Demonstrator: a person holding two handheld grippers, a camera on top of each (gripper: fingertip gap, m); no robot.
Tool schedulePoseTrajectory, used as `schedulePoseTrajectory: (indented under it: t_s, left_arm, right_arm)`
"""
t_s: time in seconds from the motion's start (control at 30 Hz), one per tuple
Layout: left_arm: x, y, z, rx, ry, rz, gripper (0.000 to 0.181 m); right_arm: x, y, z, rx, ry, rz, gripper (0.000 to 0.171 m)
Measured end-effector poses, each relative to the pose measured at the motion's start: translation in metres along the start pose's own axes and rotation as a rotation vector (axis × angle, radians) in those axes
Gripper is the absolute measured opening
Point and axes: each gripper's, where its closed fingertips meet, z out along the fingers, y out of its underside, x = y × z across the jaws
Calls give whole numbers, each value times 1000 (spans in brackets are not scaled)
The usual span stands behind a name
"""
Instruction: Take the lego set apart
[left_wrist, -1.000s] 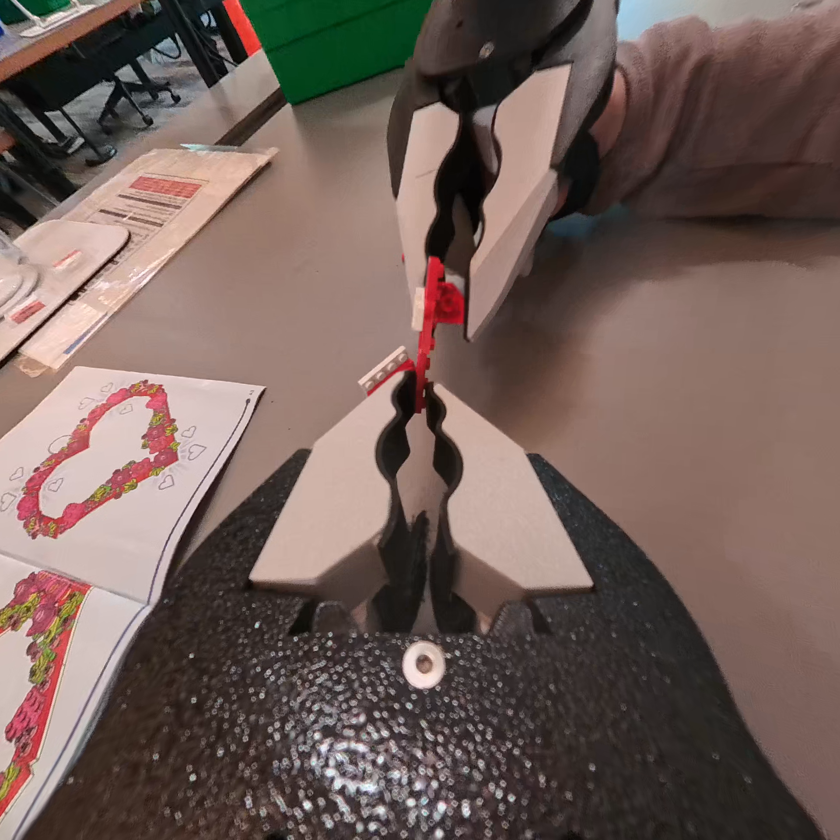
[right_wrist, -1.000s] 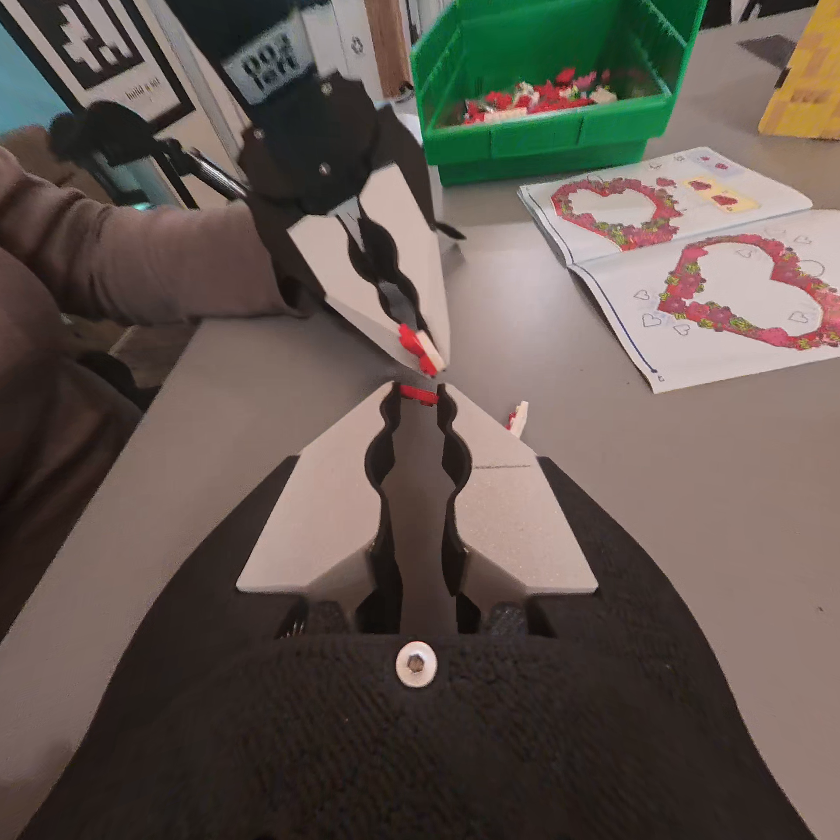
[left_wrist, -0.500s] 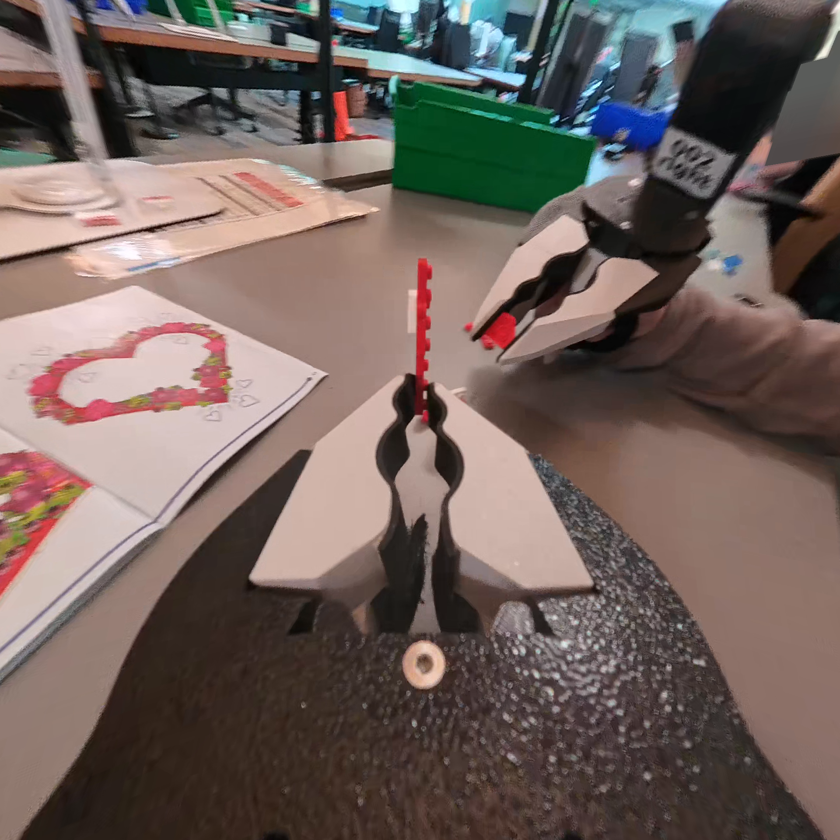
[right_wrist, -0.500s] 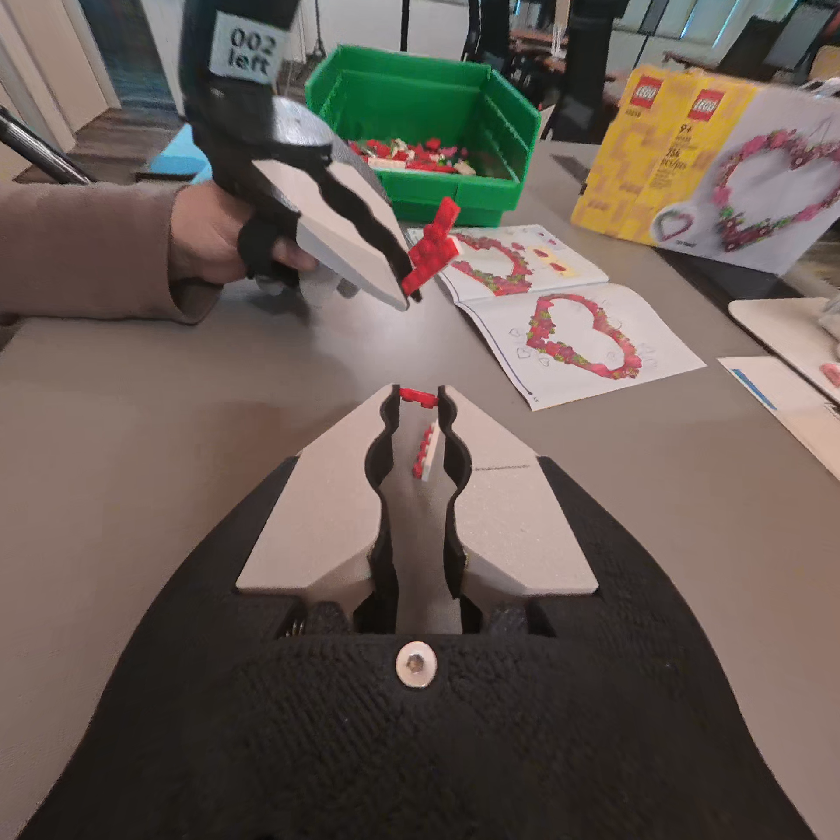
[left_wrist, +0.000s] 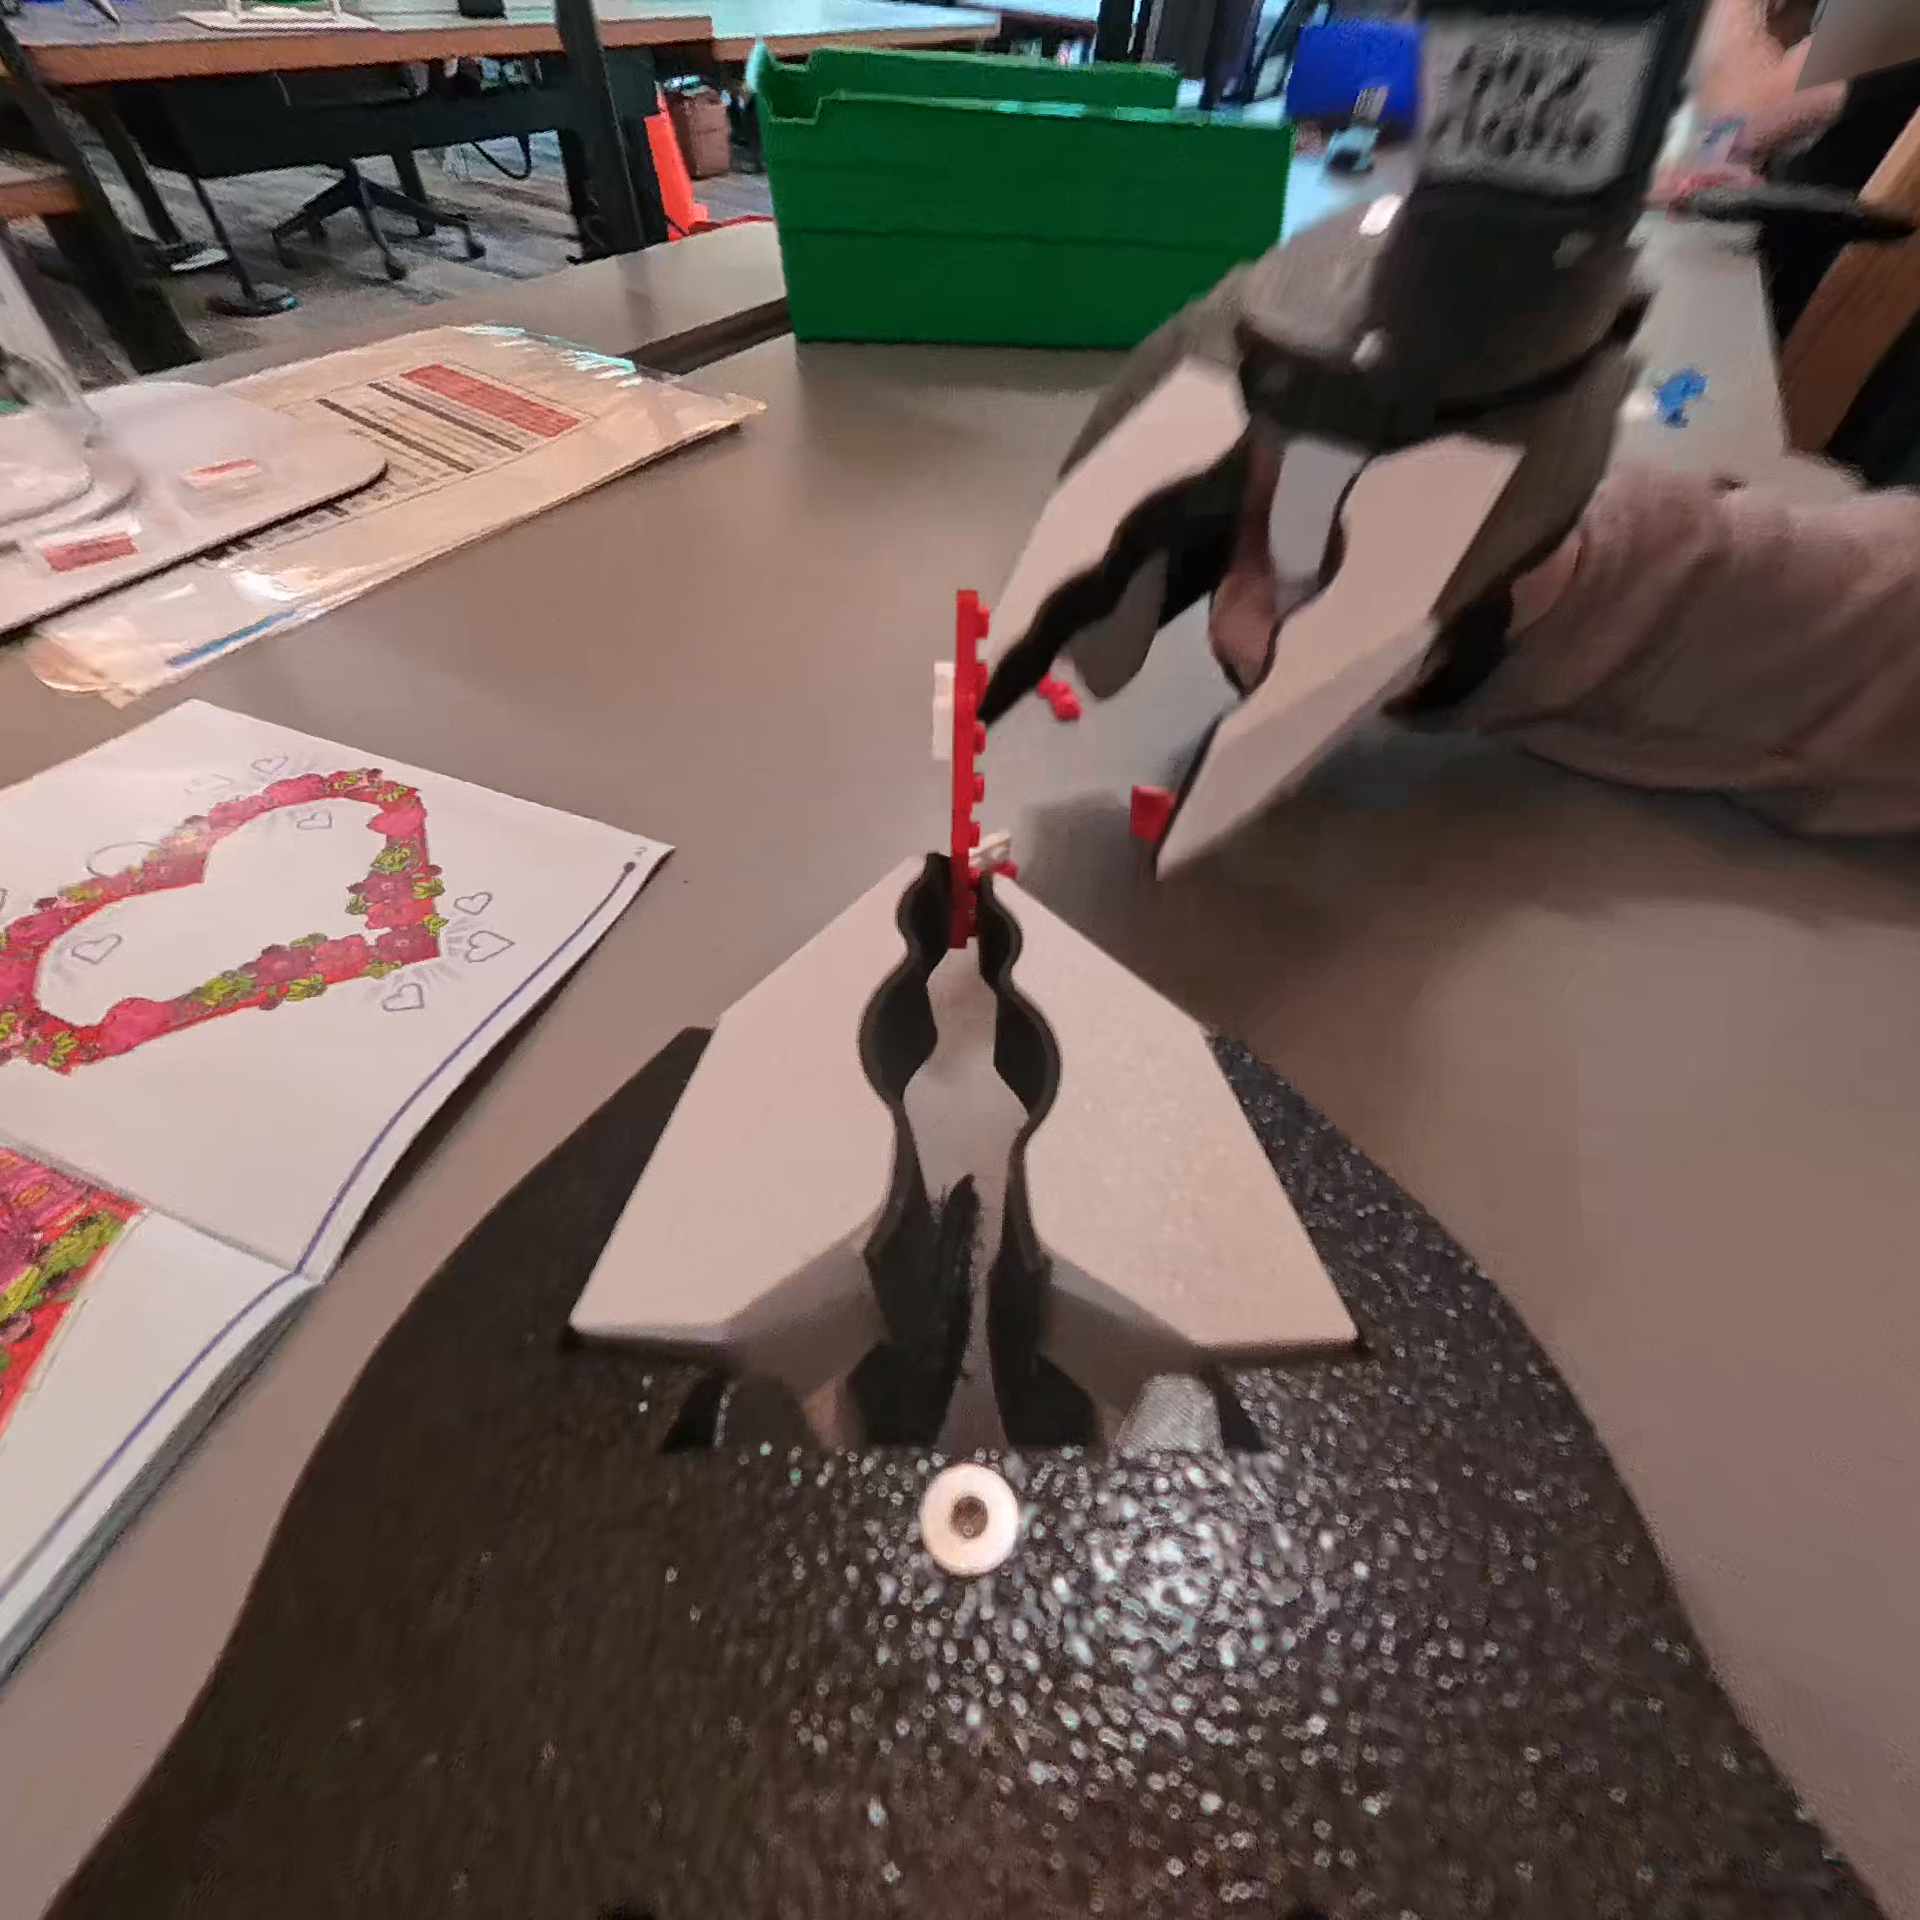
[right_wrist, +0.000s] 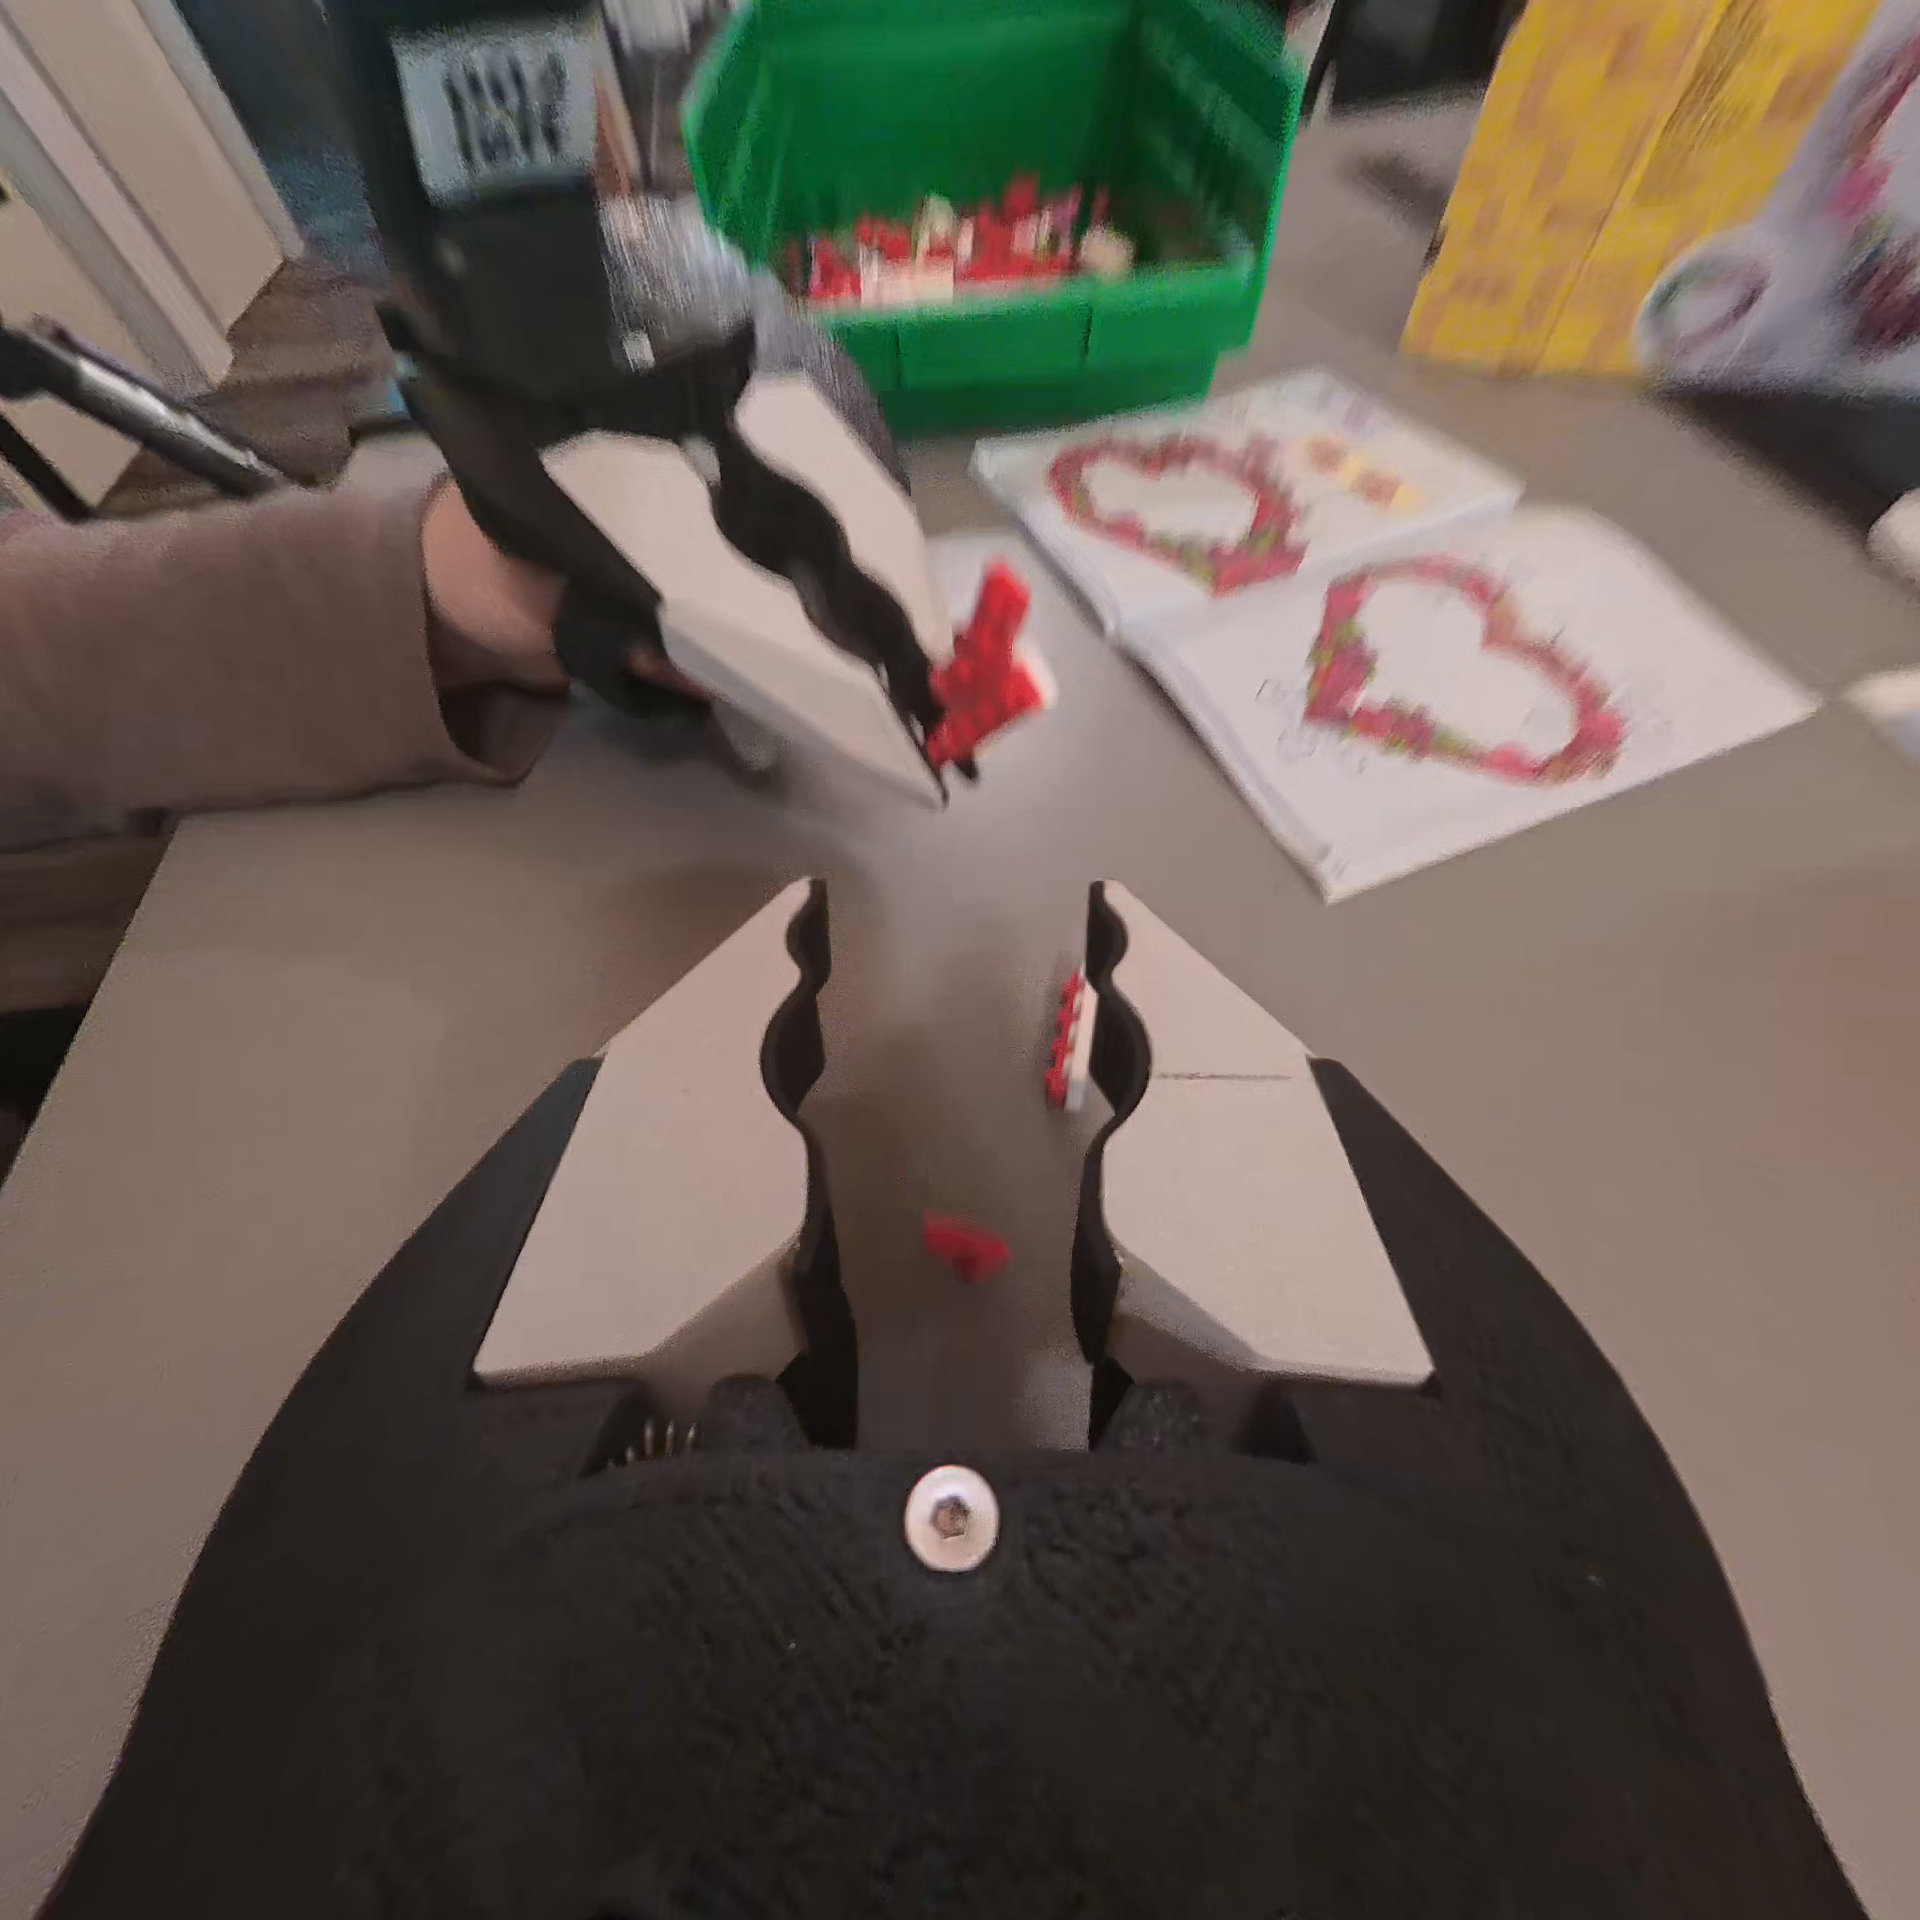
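Left gripper (left_wrist: 966, 883) fingers are pinching a red lego strip (left_wrist: 968, 769) upright; right gripper (right_wrist: 956, 904) fingers are spread, a loose red piece (right_wrist: 966, 1245) lying between them; steady the strip before regripping

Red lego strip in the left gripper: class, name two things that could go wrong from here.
1. The left gripper pinches only the bottom end of the red lego strip, so it may twist or slip.
2. The open right gripper hangs over a loose red piece and could knock it away.
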Motion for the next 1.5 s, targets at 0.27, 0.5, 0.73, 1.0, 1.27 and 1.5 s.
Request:
schedulePoseTrajectory:
  t_s: [0.27, 0.5, 0.73, 1.0, 1.27, 1.5]
  left_arm:
    - [7, 15, 11, -168, -140, 459, 3]
    - [1, 10, 8, -190, -258, 686, 2]
    - [2, -7, 5, -271, -531, 1271, 2]
    - [9, -2, 14, -392, -588, 1549, 2]
    - [5, -2, 14, -409, -598, 1458, 3]
    - [-18, 22, 11, -524, -554, 1153, 3]
  right_arm:
    - [-10, -16, -12, 46, 98, -373, 18]
    - [-16, -3, -11, -31, 49, -422, 25]
    - [-9, -4, -23, 16, -117, 55, 35]
    - [-14, 15, -10, -125, -114, 98, 24]
    - [-8, 19, -5, -197, 37, -150, 16]
    - [17, 16, -1, -317, 410, -680, 15]
